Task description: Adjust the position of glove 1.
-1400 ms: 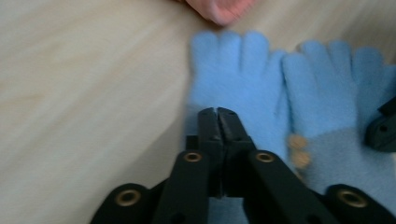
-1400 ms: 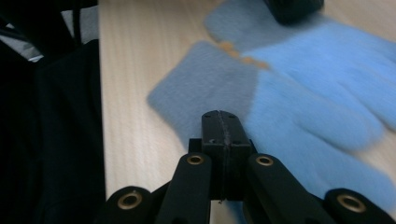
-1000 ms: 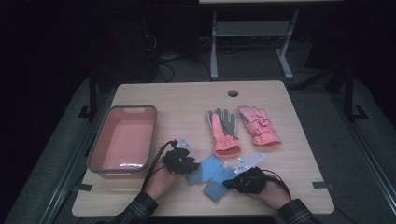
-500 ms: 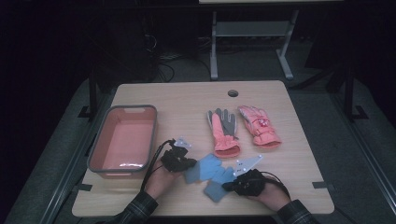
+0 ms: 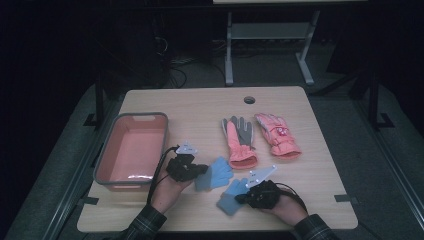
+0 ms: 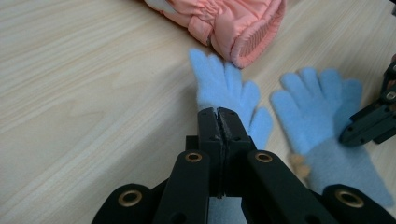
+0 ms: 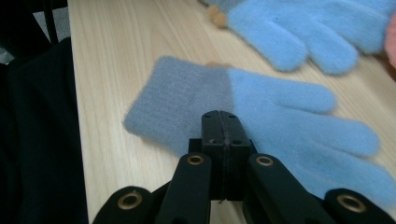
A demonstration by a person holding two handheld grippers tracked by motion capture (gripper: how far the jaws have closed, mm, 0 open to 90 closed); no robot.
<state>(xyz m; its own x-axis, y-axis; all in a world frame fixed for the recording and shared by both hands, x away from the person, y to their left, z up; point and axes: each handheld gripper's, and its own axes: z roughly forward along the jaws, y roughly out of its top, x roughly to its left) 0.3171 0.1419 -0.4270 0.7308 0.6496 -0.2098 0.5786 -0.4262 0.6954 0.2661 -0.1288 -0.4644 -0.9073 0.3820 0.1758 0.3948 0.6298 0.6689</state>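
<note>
Left hand-held gripper (image 6: 218, 111) and right hand-held gripper (image 7: 222, 113): each clenched on a blue glove (image 5: 214, 173). Risk: your thin pinch slips off the knit when lifted.

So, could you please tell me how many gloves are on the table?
4: two blue gloves, one at the left gripper, one at the right gripper; two pink gloves beyond, one left of the other.

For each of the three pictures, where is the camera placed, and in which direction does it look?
High view: above the person's side, looking forward and down on the table; both hands, sleeves, grippers show.
Left gripper view: on the left gripper, looking along its shut jaws at one blue glove.
Right gripper view: on the right gripper, jaws shut over the other blue glove.
Shared: both blue gloves.
</note>
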